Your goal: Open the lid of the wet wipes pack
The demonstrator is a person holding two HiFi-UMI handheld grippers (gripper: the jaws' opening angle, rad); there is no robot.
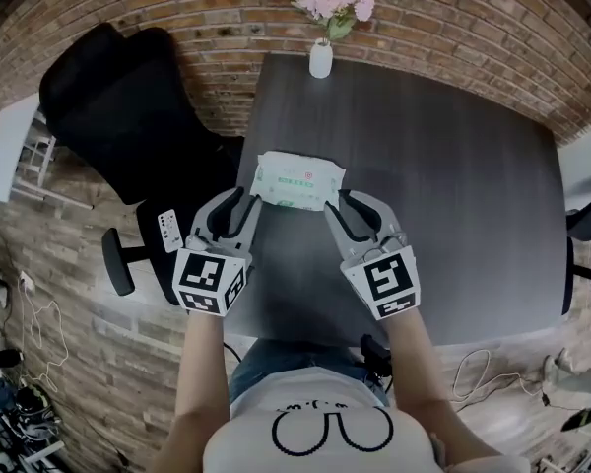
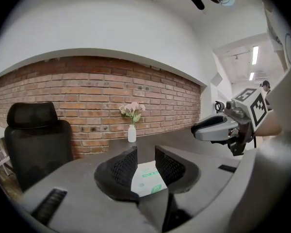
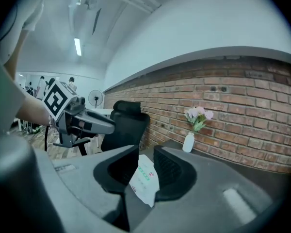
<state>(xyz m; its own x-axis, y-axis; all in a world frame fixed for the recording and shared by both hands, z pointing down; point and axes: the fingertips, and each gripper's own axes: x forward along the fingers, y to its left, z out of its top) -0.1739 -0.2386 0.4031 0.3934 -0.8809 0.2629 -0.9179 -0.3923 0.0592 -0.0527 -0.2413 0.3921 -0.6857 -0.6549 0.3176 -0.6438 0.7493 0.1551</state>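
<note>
wet wipes pack (image 1: 297, 180) lies between left gripper (image 1: 242, 203) and right gripper (image 1: 341, 205), both with jaws apart.

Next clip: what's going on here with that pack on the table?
A person holds a claw in each hand over a dark table. The left claw and the right claw are at opposite ends of the wet wipes pack, both open, neither gripping it. The pack lies flat and looks unopened, so the job has not begun.
</note>
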